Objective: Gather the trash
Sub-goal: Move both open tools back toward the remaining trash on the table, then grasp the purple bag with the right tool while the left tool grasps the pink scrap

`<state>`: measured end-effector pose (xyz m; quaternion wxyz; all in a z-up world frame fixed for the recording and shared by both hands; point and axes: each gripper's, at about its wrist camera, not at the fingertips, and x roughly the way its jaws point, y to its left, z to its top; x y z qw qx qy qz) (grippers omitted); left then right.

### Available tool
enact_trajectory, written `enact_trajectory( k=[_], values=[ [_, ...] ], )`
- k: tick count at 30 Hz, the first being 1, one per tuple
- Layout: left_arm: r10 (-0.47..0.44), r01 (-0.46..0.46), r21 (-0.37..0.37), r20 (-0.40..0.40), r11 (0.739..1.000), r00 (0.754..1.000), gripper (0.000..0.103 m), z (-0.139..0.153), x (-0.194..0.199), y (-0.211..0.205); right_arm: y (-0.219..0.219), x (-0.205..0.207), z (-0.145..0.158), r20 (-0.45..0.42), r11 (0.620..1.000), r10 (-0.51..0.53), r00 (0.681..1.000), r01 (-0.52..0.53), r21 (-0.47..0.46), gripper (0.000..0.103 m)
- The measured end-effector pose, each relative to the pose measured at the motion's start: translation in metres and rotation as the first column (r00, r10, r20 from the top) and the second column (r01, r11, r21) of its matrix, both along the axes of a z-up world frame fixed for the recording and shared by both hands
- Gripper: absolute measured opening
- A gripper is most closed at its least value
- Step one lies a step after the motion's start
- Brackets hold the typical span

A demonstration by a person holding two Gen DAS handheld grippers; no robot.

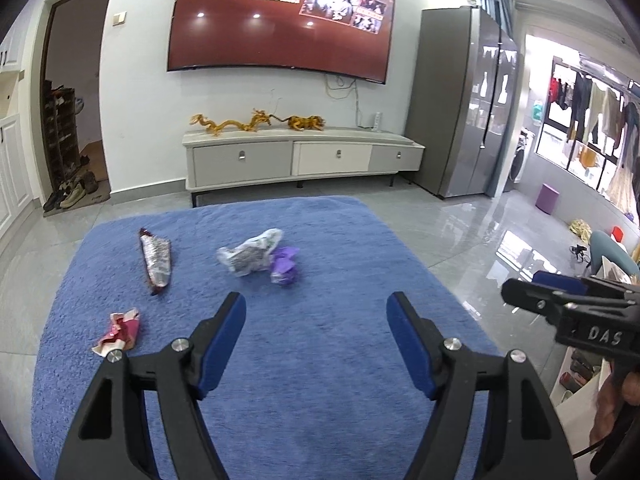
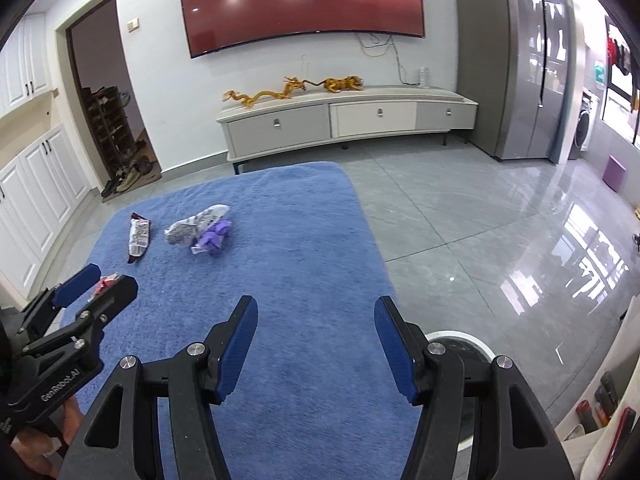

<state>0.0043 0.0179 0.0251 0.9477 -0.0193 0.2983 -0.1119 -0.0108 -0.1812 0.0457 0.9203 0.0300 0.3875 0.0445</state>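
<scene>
Several pieces of trash lie on a blue cloth-covered table [image 1: 320, 360]: a long silver and dark wrapper [image 1: 156, 258], a crumpled white wrapper [image 1: 250, 254] touching a purple wrapper [image 1: 284, 266], and a pink-red wrapper [image 1: 118, 330] near the left edge. My left gripper [image 1: 316, 308] is open and empty above the cloth, short of the trash. My right gripper [image 2: 316, 312] is open and empty over the table's right part [image 2: 320, 280]. The same trash shows in the right wrist view: silver wrapper [image 2: 139, 236], white wrapper [image 2: 196, 224], purple wrapper [image 2: 214, 238].
A round white-rimmed bin [image 2: 460, 340] sits on the floor right of the table, partly hidden by my right gripper. Grey tiled floor [image 2: 480, 220] lies beyond. A TV cabinet [image 1: 300, 156] stands against the far wall, a fridge [image 1: 460, 100] at right.
</scene>
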Motion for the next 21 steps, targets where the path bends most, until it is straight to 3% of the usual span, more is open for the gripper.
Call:
enact_trajectory(
  k=[13, 21],
  values=[
    [0.1, -0.098, 0.031, -0.093, 0.995, 0.991, 0.078, -0.041, 0.026, 0.081, 0.057, 0.036, -0.022, -0.079, 0.995, 0.1, 0.992, -0.099, 0.014, 0.061],
    [0.253, -0.251, 0.03, -0.136, 0.967, 0.958, 0.078, -0.06, 0.047, 0.17, 0.096, 0.086, -0.031, -0.103, 0.981, 0.187, 0.977, -0.181, 0.066, 0.064]
  ],
)
